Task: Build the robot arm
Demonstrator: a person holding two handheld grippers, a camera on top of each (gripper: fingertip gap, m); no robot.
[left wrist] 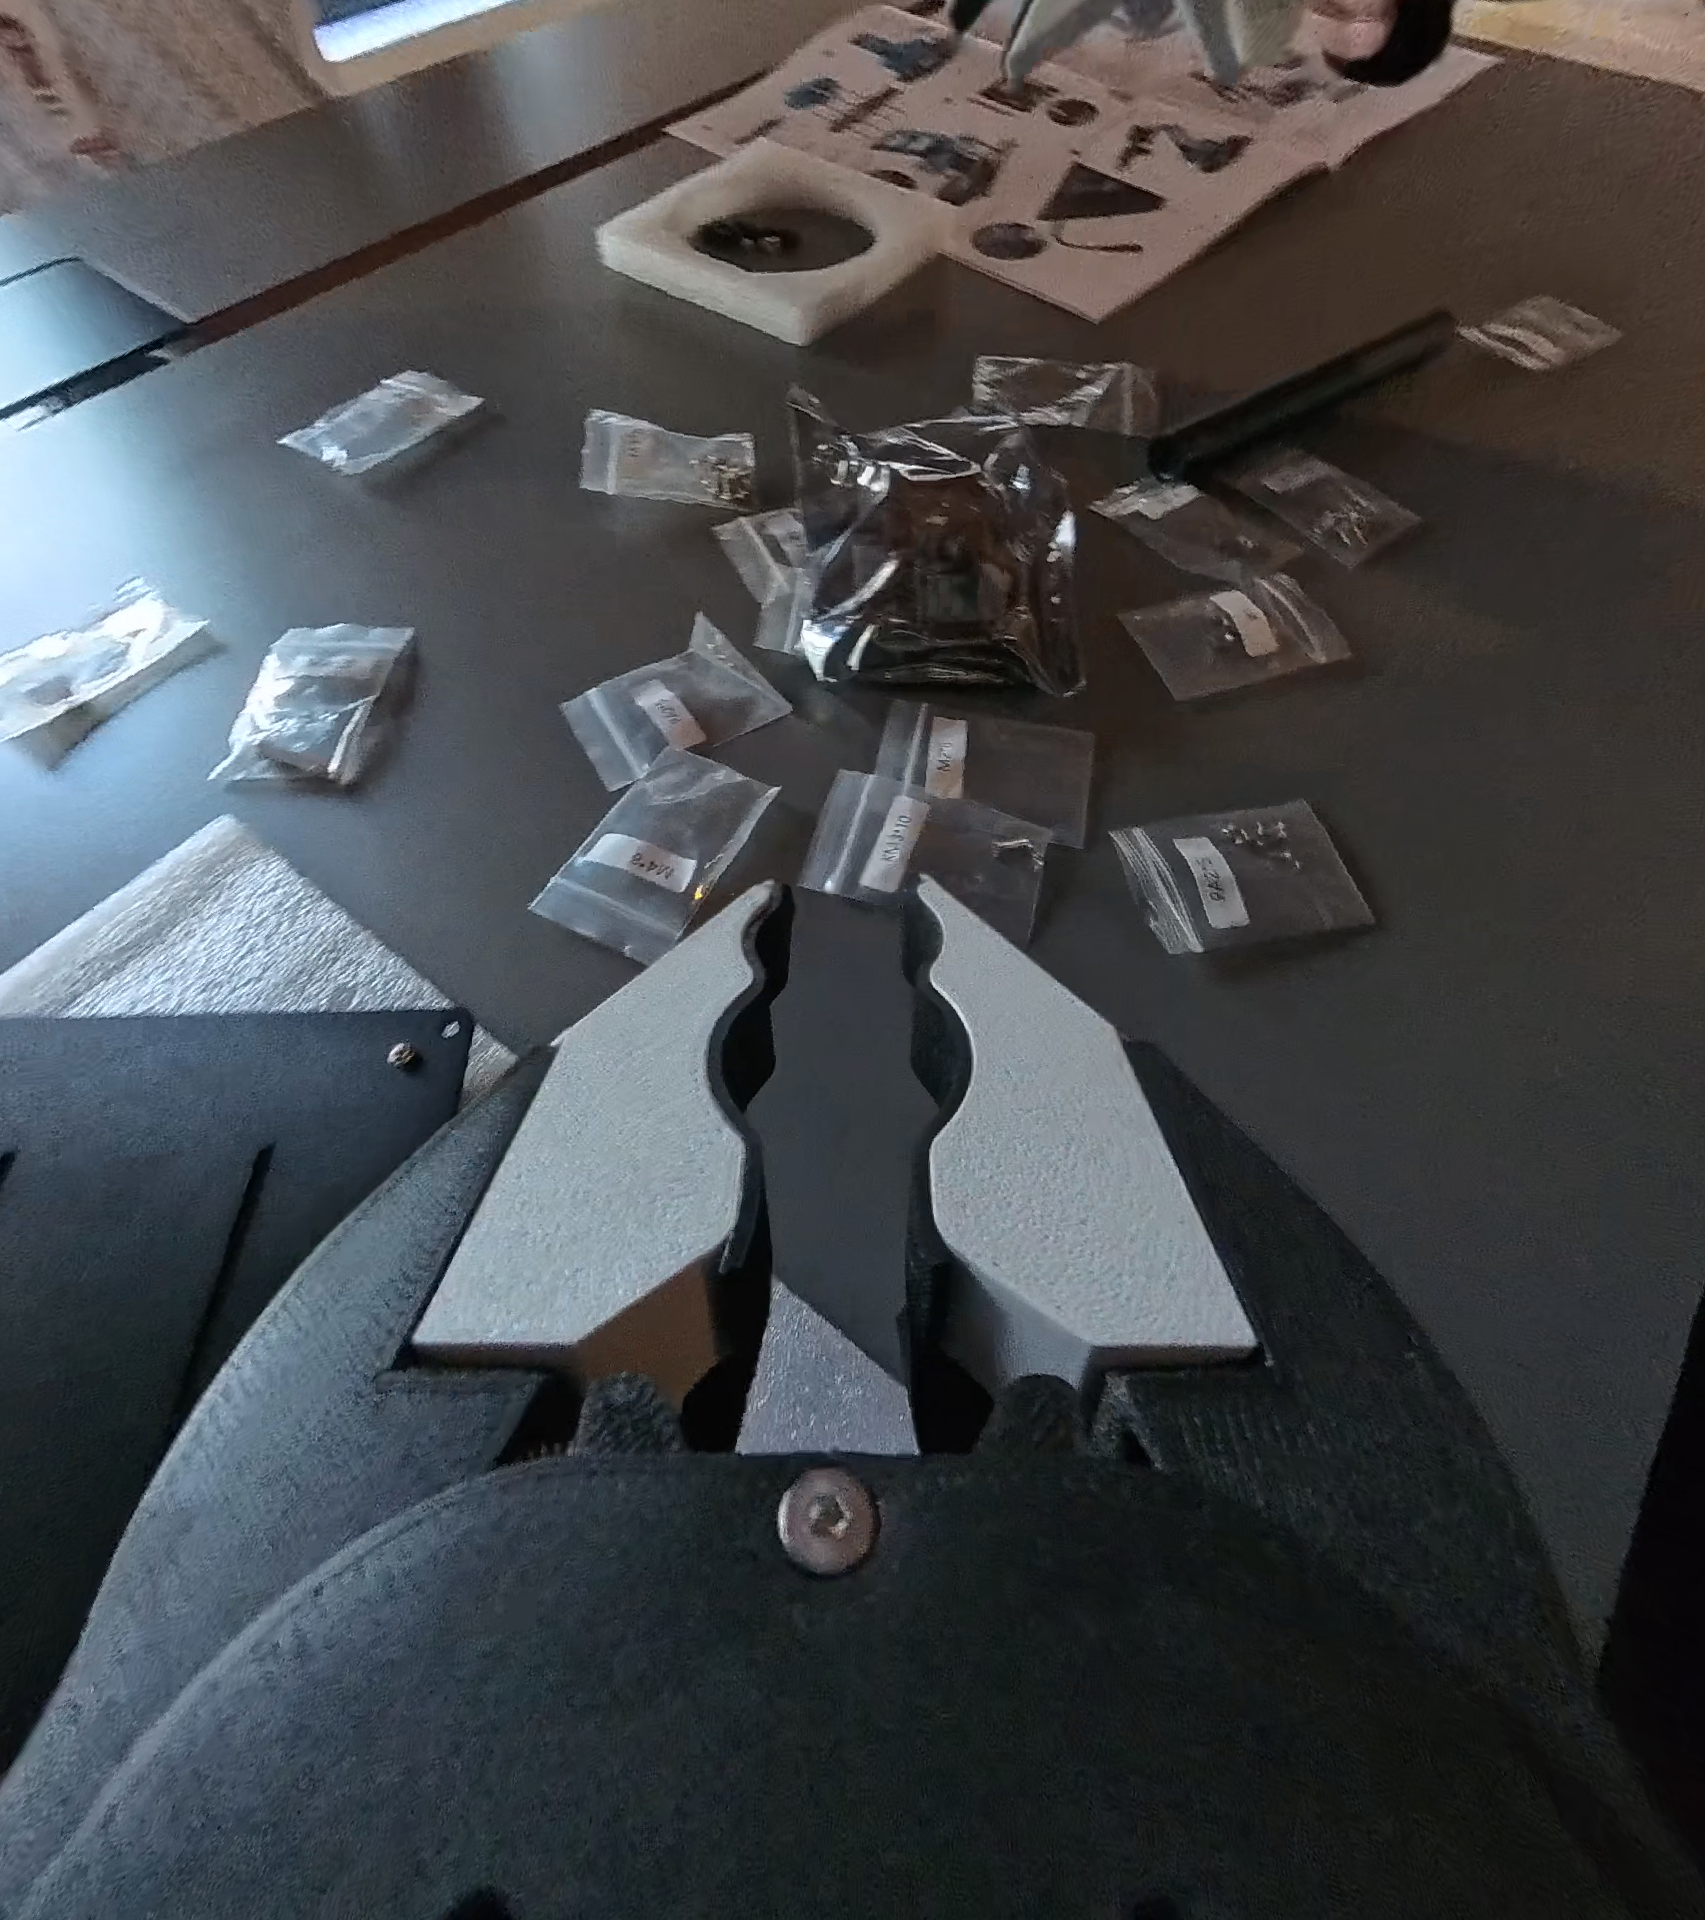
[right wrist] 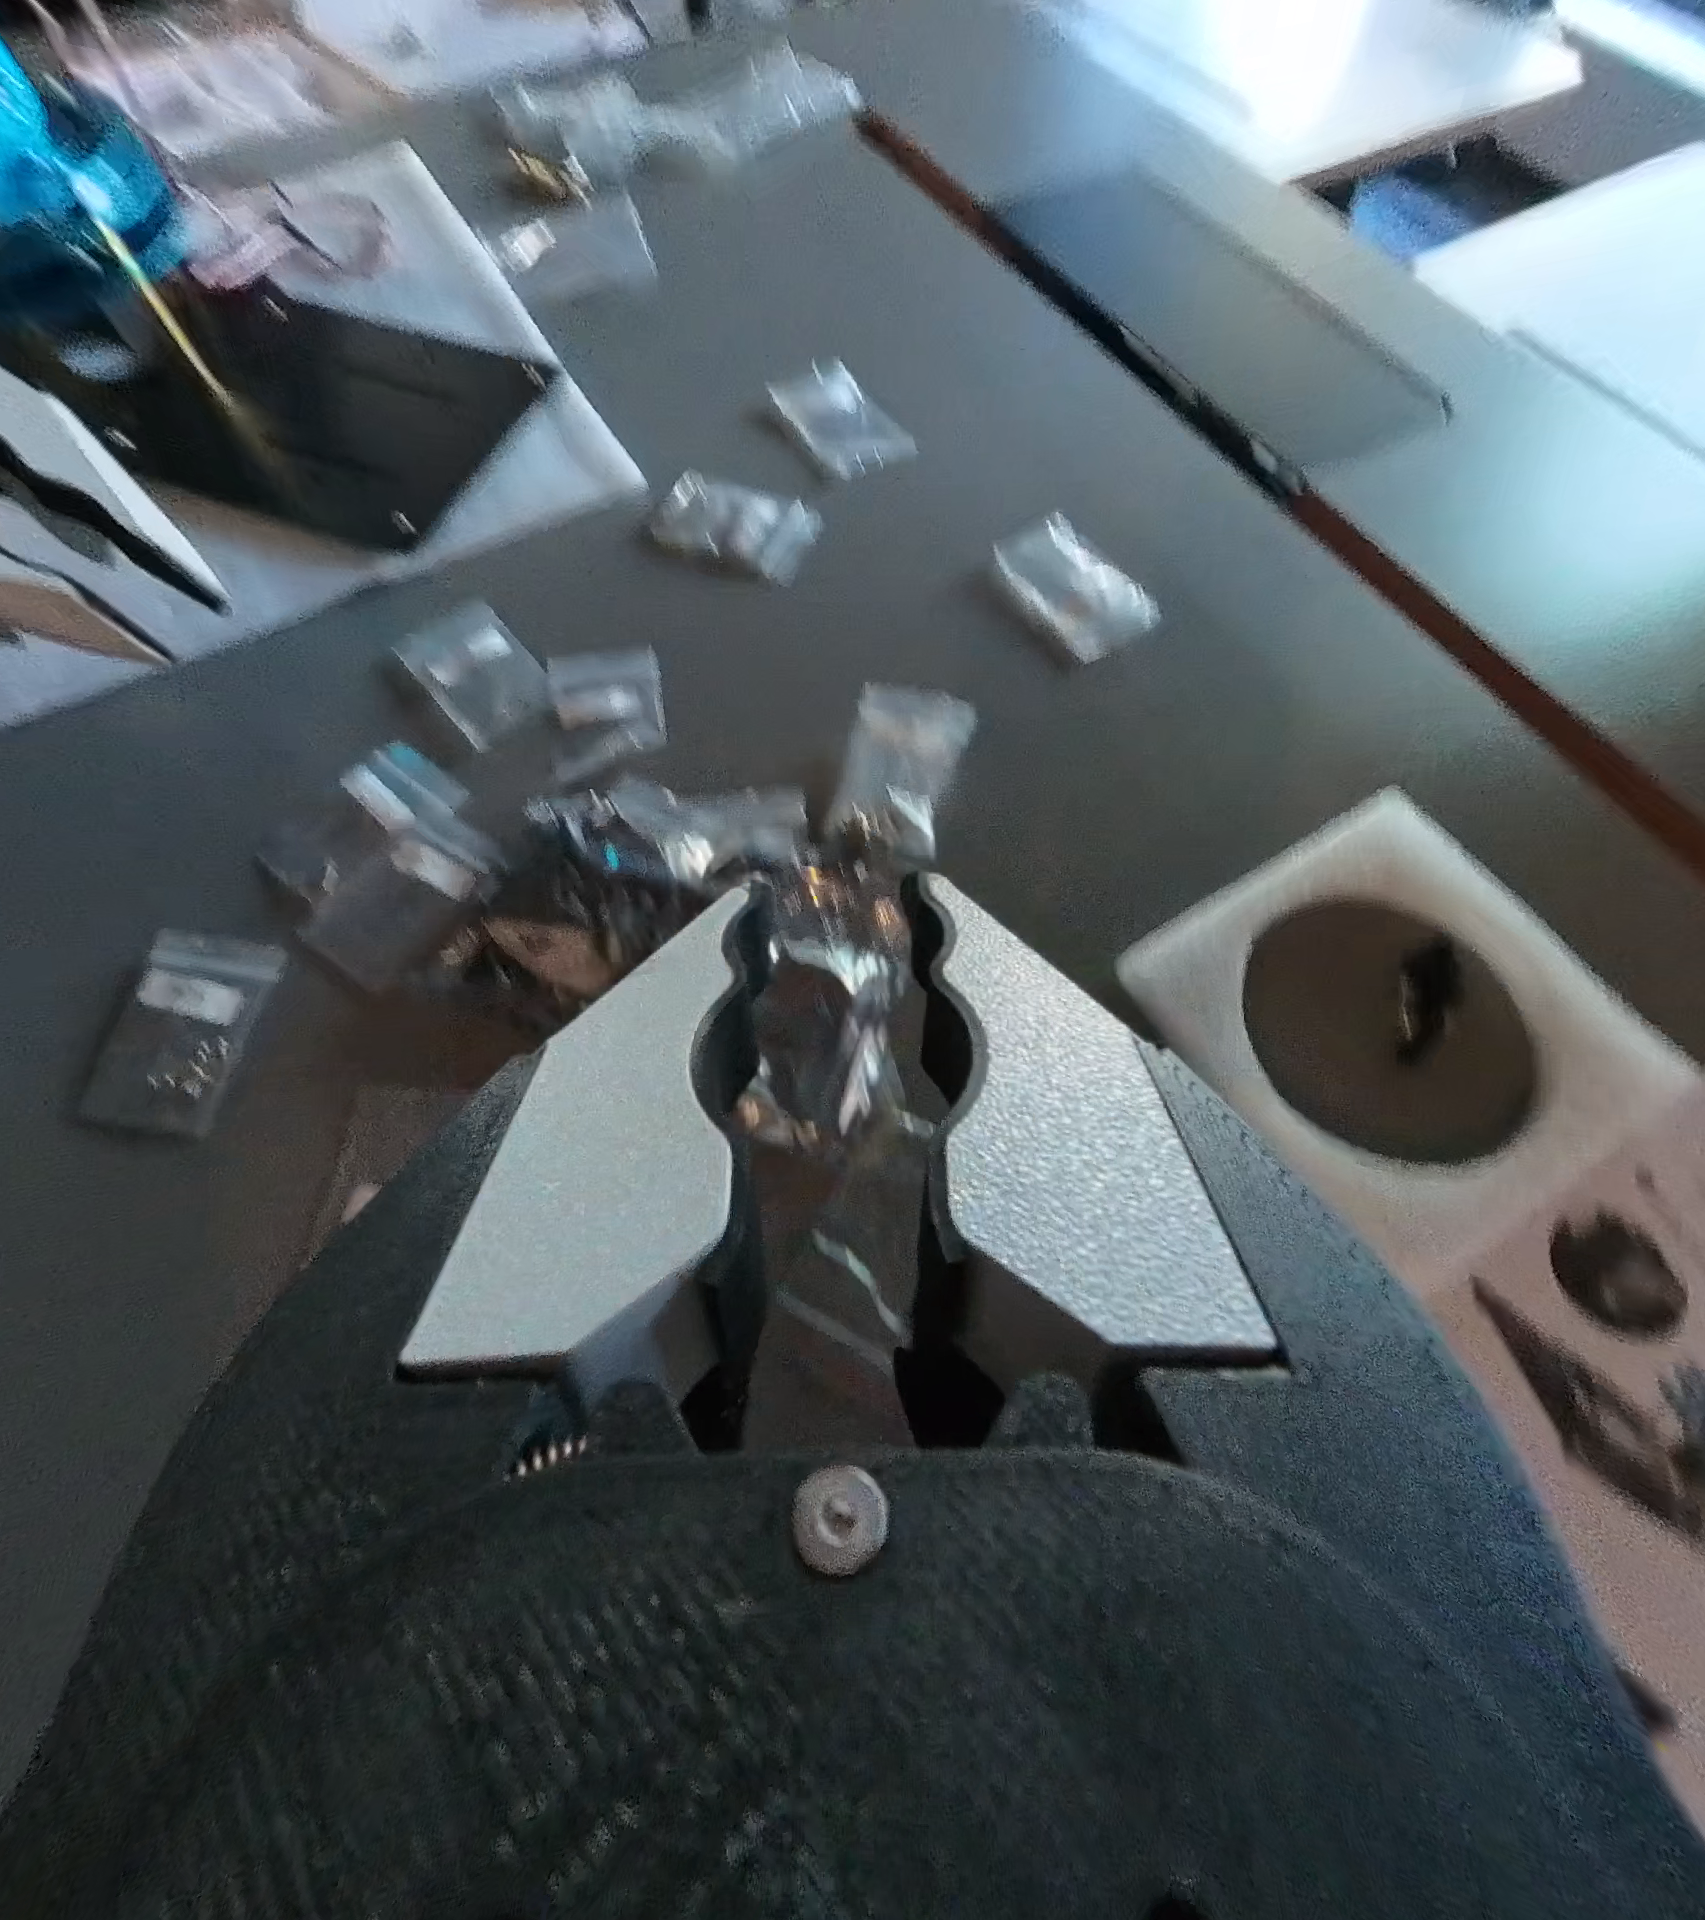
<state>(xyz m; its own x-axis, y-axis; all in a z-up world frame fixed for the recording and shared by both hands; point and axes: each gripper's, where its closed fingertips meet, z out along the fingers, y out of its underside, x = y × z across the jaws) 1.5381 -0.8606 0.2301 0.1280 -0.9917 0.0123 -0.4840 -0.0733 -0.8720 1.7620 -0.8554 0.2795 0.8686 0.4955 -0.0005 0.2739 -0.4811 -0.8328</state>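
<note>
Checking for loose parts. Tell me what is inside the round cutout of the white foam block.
The white foam block shows the dark table through its cutout, with a small dark and silvery part lying there. Blur hides what that part is.

The desk [left wrist: 1450,831] is dark, matt and smooth. At twelve o'clock from the left claw [left wrist: 848,899], small bags [left wrist: 656,852] of clear glossy plastic lie near its tips; a bigger crinkled shiny bag [left wrist: 936,561] lies beyond. Claw fingers [left wrist: 619,1132] look like grey, grainy matt plastic on black ribbed printed plastic, with a metal screw [left wrist: 827,1519]. At eleven o'clock, a white foam block [left wrist: 682,260]; at one, printed paper [left wrist: 1191,177]. At nine o'clock, a black matt plate [left wrist: 100,1195].
</note>
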